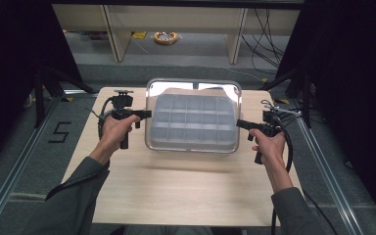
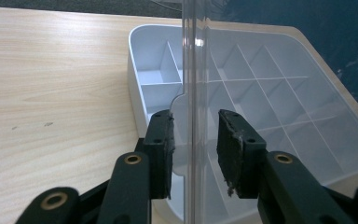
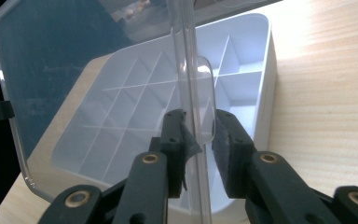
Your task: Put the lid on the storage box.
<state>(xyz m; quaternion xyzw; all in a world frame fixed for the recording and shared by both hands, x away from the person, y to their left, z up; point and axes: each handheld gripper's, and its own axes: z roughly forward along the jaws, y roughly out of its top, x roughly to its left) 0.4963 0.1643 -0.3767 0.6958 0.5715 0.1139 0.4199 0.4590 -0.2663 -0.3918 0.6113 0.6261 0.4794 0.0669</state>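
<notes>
A person seated at a pale wooden table (image 1: 176, 191) holds a two-jaw gripper in each hand, one at either side of a white compartment box (image 1: 192, 123) lying at the centre of the high view, toward the table's far edge. The box's clear hinged lid (image 1: 194, 88) is raised, its shiny rim framing the tray of small, empty cells.

In the left gripper view the left gripper (image 2: 195, 144) straddles the lid's thin edge, a jaw on each side; a gap shows between each pad and the plastic, so the jaws are spread, not pinching. In the right gripper view the right gripper (image 3: 199, 140) brackets the lid's opposite edge at a rounded tab (image 3: 205, 100); the left-hand pad seems to touch the plastic, while contact on the other side is too fine to tell. Taking the lid from both ends at once is probably meant to keep the flimsy panel from twisting as it swings.

Beyond the table, at the top of the high view, wooden legs (image 1: 115, 34) stand on a grey floor (image 1: 191, 54) beside a yellow coil (image 1: 165, 37), with cables (image 1: 267, 34) at upper right. Nothing lies on the table in the lid's way
</notes>
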